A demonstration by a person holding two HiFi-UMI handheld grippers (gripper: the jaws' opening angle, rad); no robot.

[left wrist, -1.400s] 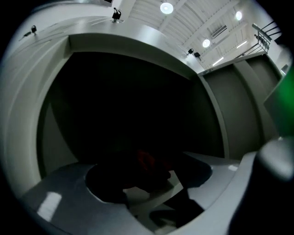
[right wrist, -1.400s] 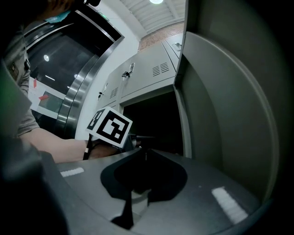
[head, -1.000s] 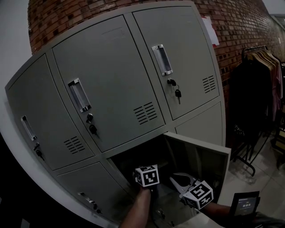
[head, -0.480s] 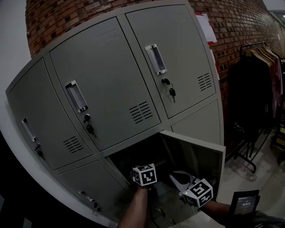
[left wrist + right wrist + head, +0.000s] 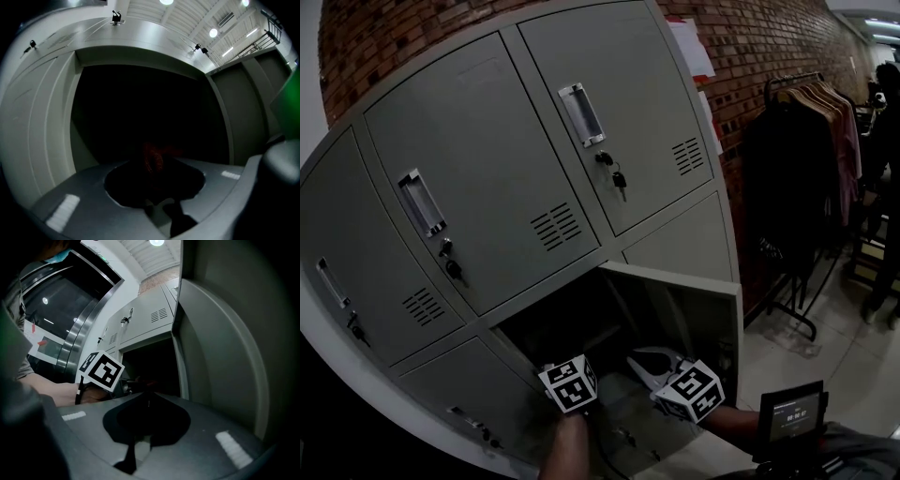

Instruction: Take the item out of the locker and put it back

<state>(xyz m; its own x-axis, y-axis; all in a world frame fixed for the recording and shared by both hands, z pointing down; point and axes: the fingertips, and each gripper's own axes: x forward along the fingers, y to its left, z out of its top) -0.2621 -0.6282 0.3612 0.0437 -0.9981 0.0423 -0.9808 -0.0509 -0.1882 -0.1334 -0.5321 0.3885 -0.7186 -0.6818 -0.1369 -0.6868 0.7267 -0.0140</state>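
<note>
The lower middle locker [image 5: 581,323] stands open, its door [image 5: 705,314] swung out to the right. My left gripper [image 5: 574,375] reaches into the dark opening. In the left gripper view its jaws are closing, and a dim reddish item [image 5: 153,158] sits between the jaw tips, apparently gripped. The rest of the compartment is too dark to make out. My right gripper [image 5: 637,360] hovers at the opening's right side beside the door, jaws together and empty. From the right gripper view the left gripper's marker cube [image 5: 101,370] shows in front of the opening.
Shut grey locker doors surround the open one, with keys hanging from two locks [image 5: 619,178]. A brick wall rises behind. A rack of dark clothes [image 5: 797,169] stands on the right on the tiled floor. A small screen device [image 5: 789,420] is at the lower right.
The head view has swung to the right, so the lockers slide left in the picture. Both grippers stay at the open locker's mouth, the left one still reaching inside.
</note>
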